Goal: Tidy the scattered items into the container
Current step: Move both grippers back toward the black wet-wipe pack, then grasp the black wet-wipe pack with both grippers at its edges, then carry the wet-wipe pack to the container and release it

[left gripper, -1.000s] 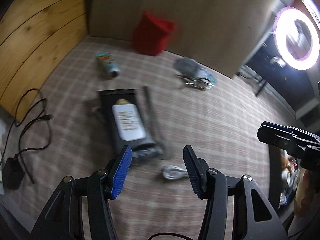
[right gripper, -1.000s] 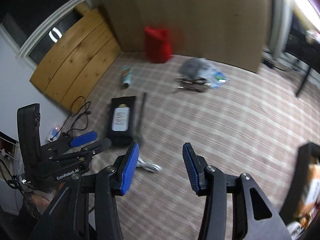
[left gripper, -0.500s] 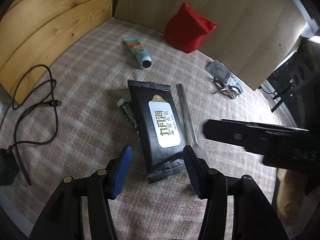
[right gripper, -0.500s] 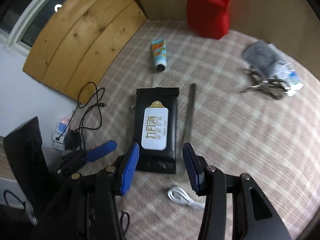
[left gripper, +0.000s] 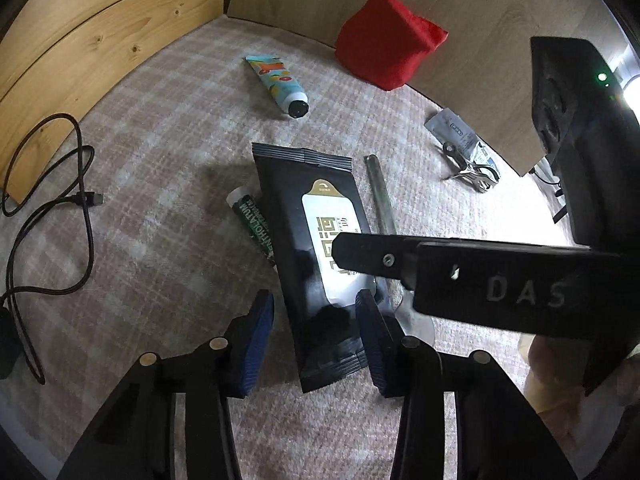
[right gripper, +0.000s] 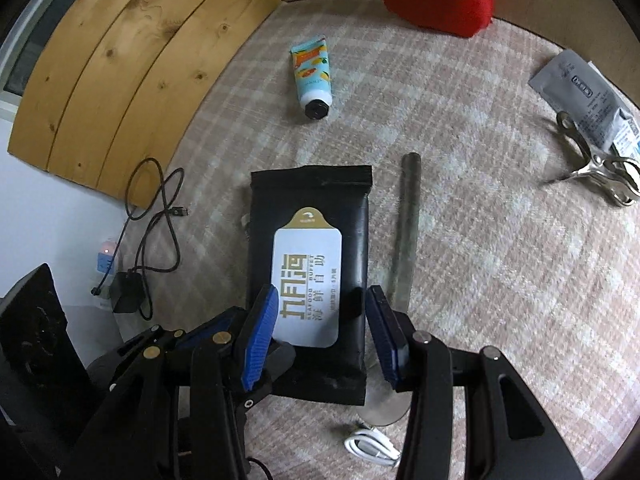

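Both grippers are down over the black wet-wipes pack (right gripper: 308,256) on the checked rug (right gripper: 480,280); the left gripper (left gripper: 314,330) has its jaws closing with the pack's near end between them, pads not quite pressing yet; the right gripper (right gripper: 322,330) sits with jaws parted over the pack's lower half, not pinching it. No container shows up in either view. The pack's white label has big gold Chinese characters and small "SEAFOOD BUFFET" print. Tucked under the pack's left edge is a lip balm stick (left gripper: 252,226), green lettering, looks like Mentholatum. Just right of the pack lies a grey metal rod (right gripper: 406,236) ending in a flat disc; a coiled white cable (right gripper: 372,446) is near that disc. Further toward the rug's back edge: a turquoise tube (right gripper: 312,76) with fruit print, a red bag (left gripper: 386,54) against the wall panel. Back right corner has a grey sachet (right gripper: 576,88) and a metal clip (right gripper: 600,168). "DAS" is moulded on the right gripper's side, seen from the left wrist.
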`<action>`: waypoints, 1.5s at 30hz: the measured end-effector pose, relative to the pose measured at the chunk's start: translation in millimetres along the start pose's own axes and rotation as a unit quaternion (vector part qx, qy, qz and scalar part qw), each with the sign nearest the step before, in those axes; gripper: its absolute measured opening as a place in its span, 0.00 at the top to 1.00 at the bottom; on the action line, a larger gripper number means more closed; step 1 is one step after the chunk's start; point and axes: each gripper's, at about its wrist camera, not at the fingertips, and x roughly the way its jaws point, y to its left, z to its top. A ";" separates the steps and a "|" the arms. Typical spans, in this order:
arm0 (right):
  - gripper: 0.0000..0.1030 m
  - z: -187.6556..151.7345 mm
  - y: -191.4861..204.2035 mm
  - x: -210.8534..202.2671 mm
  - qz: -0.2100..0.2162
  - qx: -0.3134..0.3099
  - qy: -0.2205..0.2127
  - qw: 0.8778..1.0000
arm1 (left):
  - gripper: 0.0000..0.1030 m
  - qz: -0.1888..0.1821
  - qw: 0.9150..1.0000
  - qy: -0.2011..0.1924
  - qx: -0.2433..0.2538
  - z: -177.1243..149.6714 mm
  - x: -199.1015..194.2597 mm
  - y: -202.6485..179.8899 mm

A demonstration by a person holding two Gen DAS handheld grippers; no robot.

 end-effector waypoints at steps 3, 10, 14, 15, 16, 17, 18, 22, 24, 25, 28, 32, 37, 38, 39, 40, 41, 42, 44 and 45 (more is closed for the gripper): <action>0.56 -1.2 -2.0 7.7 0.001 0.004 0.008 1.000 | 0.66 0.006 1.000 0.003 0.007 0.4 3.9 -4.7; 0.55 -4.3 -1.8 12.7 0.016 0.004 0.003 1.000 | 0.66 0.013 1.000 0.003 0.014 1.7 7.9 -8.4; 0.55 -6.0 -1.2 13.9 0.025 0.004 0.002 1.000 | 0.66 0.016 1.000 -0.001 0.021 2.4 6.3 -9.4; 0.55 -6.3 -1.0 14.2 0.026 0.003 0.002 1.000 | 0.66 0.016 1.000 -0.001 0.021 2.8 6.4 -8.9; 0.55 -6.4 -1.0 14.7 0.028 0.003 0.001 1.000 | 0.66 0.016 1.000 0.000 0.022 3.4 7.5 -8.2; 0.55 -6.2 -0.8 15.4 0.028 0.002 0.002 1.000 | 0.64 0.015 1.000 0.004 0.022 4.0 9.9 -7.2; 0.55 -5.7 -0.2 16.0 0.026 -0.001 0.001 1.000 | 0.62 0.012 1.000 0.008 0.022 4.7 12.7 -6.5; 0.51 -6.1 7.1 17.8 0.015 -0.012 -0.004 1.000 | 0.60 0.010 1.000 0.008 0.026 7.5 15.5 -6.4; 0.51 -7.9 10.7 18.3 0.013 -0.014 -0.006 1.000 | 0.62 0.004 1.000 0.007 0.022 7.8 13.7 -4.4; 0.51 -8.5 11.2 18.2 0.015 -0.014 -0.006 1.000 | 0.62 0.001 1.000 0.007 0.020 7.8 12.7 -3.2; 0.52 -10.8 8.8 17.5 0.027 -0.008 -0.004 1.000 | 0.65 -0.011 1.000 0.005 0.013 8.1 7.1 0.0; 0.52 -13.1 5.2 8.4 0.055 0.007 -0.008 0.998 | 0.67 -0.018 1.000 -0.005 0.013 9.9 -5.5 -2.7; 0.52 -15.3 5.7 -14.1 0.062 0.005 -0.025 0.998 | 0.67 -0.023 0.999 -0.020 0.027 11.8 -22.9 -16.2; 0.52 -15.9 5.3 -19.2 0.064 0.005 -0.030 0.997 | 0.67 -0.025 0.999 -0.023 0.031 12.0 -26.6 -21.0; 0.52 -13.2 3.6 -20.4 0.064 0.006 -0.034 0.997 | 0.67 -0.027 0.999 -0.025 0.035 12.2 -30.0 -25.6; 0.52 -15.8 2.5 -26.8 0.063 0.006 -0.038 0.997 | 0.67 -0.029 0.998 -0.027 0.040 11.9 -33.2 -30.5; 0.52 -21.5 1.5 -37.6 0.063 0.005 -0.043 0.997 | 0.67 -0.031 0.998 -0.029 0.046 11.5 -36.7 -37.1; 0.52 -25.2 -0.1 -46.3 0.062 0.007 -0.049 0.997 | 0.67 -0.033 0.998 -0.031 0.053 10.9 -39.9 -43.8; 0.52 -32.1 -5.1 -63.4 0.058 0.012 -0.060 0.996 | 0.67 -0.039 0.996 -0.034 0.070 9.1 -45.4 -61.2; 0.52 -35.7 -9.7 -74.0 0.054 0.015 -0.068 0.996 | 0.67 -0.042 0.995 -0.036 0.079 8.0 -47.8 -70.4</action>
